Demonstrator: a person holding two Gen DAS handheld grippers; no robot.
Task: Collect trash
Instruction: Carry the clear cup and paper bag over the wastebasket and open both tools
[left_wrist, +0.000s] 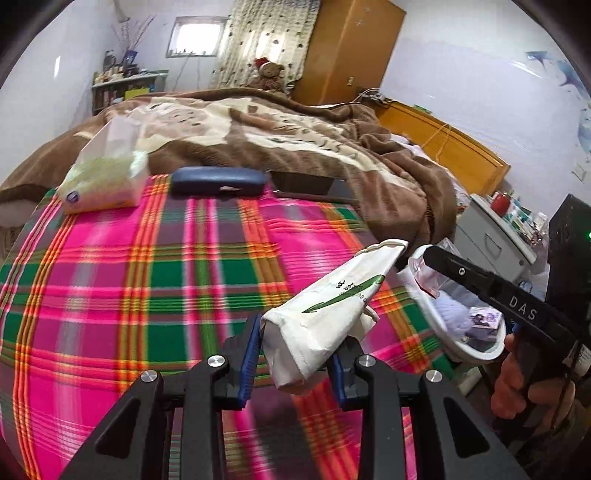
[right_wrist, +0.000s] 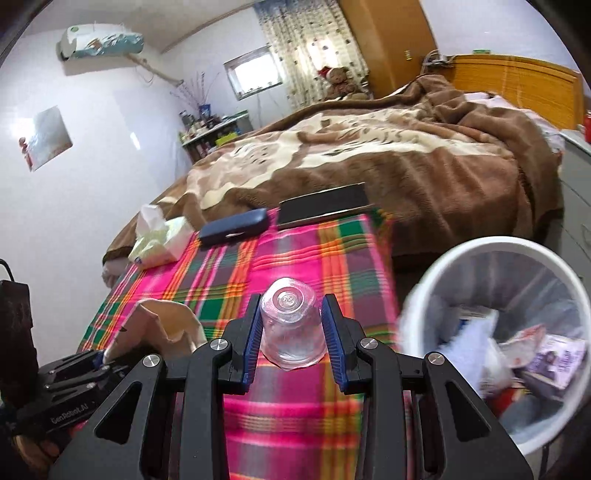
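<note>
The left gripper (left_wrist: 293, 360) pinches a paper carton (left_wrist: 328, 314), the right gripper (right_wrist: 291, 332) a clear plastic cup (right_wrist: 291, 326); released short of the waste bin (right_wrist: 480, 251) on the right, either could drop onto the plaid blanket (right_wrist: 288, 251).

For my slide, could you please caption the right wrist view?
Right gripper holds a clear plastic cup above the plaid blanket, beside the white trash bin.

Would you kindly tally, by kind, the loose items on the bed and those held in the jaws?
Held trash: 2 – white paper bag, clear plastic cup
Tissue packs: 1
Blue cases: 1
Dark flat boxes: 1
Teddy bears: 1
Total: 6
</note>
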